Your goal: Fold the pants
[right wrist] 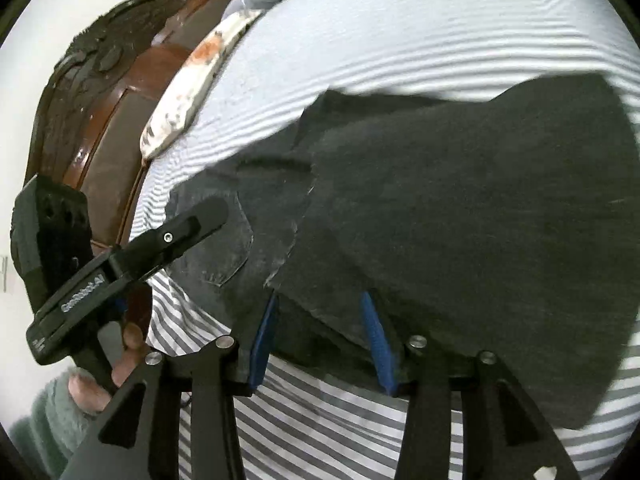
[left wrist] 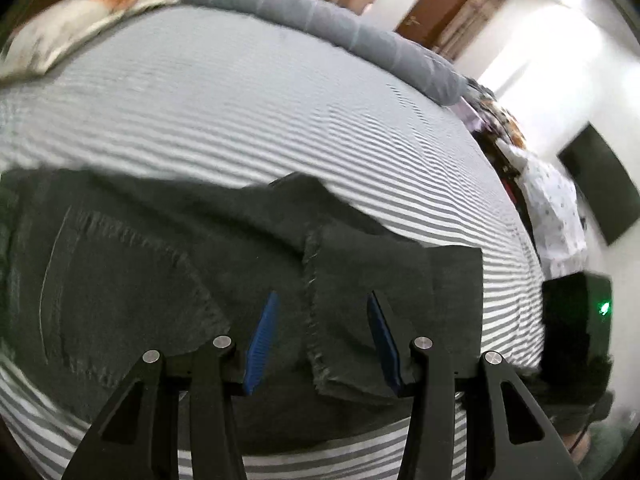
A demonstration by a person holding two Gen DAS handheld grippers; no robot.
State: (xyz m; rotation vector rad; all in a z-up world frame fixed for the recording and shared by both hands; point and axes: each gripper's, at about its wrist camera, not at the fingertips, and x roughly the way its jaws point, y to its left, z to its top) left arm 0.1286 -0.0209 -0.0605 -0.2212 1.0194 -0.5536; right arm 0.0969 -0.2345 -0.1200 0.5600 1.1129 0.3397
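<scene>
Dark grey pants lie partly folded on a grey-and-white striped bed sheet. In the left wrist view a back pocket shows at the left and a frayed leg hem runs between the blue pads. My left gripper is open just above the hem; it also shows in the right wrist view, over the pocket area. In the right wrist view the pants spread wide, with the folded leg on top. My right gripper is open at the near edge of the pants, its pads partly under the cloth.
A patterned pillow and a rolled grey blanket lie at the far side of the bed. A brown wooden headboard stands to the left in the right wrist view. A door, a wall screen and hanging cloth are to the right.
</scene>
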